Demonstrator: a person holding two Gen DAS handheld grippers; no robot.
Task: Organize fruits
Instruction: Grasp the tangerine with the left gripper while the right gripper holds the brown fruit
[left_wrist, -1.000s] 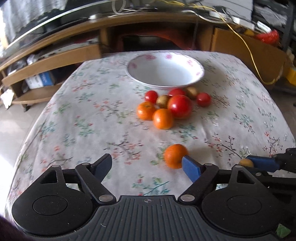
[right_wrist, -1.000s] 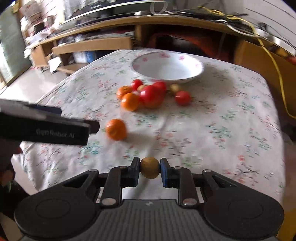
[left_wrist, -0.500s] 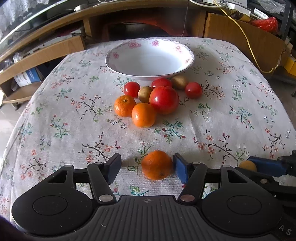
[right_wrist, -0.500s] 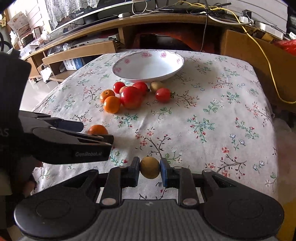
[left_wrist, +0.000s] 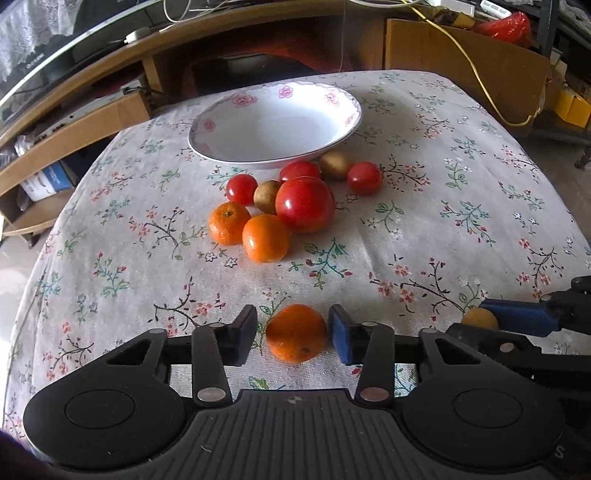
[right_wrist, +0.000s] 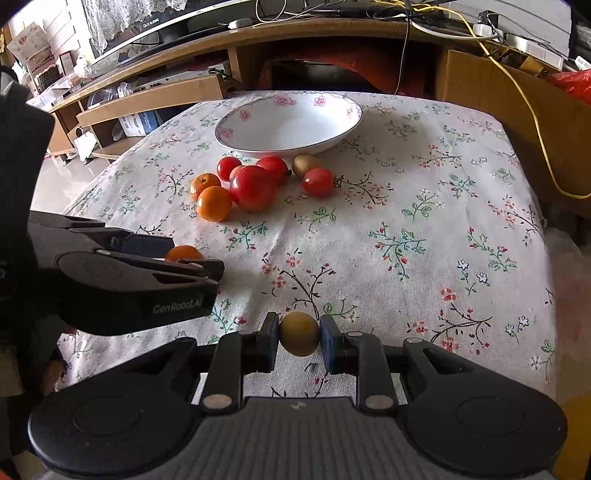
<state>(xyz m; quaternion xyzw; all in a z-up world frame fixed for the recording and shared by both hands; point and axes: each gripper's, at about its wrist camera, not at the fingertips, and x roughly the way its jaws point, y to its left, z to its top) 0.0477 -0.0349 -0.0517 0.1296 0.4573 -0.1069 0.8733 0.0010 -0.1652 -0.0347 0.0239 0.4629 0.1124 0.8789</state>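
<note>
A lone orange tangerine (left_wrist: 296, 332) lies on the flowered tablecloth between the fingers of my left gripper (left_wrist: 293, 334), which is open around it with small gaps on both sides. It also shows in the right wrist view (right_wrist: 183, 253), half hidden behind the left gripper. My right gripper (right_wrist: 299, 338) is shut on a small yellow-brown fruit (right_wrist: 299, 333), held low over the near part of the table. A white bowl (left_wrist: 275, 122) with pink flowers stands empty at the far side. In front of it lies a cluster of fruit: two tangerines (left_wrist: 265, 238), a big red tomato (left_wrist: 304, 204), small tomatoes and yellow-brown fruits.
The table (right_wrist: 424, 229) has rounded edges that drop off on the left, right and near sides. Wooden shelves (right_wrist: 155, 94) and a cabinet with cables stand behind it. The right gripper shows at the right edge of the left wrist view (left_wrist: 517, 321).
My left gripper has moved forward and its fingers have narrowed around the lone tangerine. My right gripper has stayed shut on the yellow-brown fruit and shifted little.
</note>
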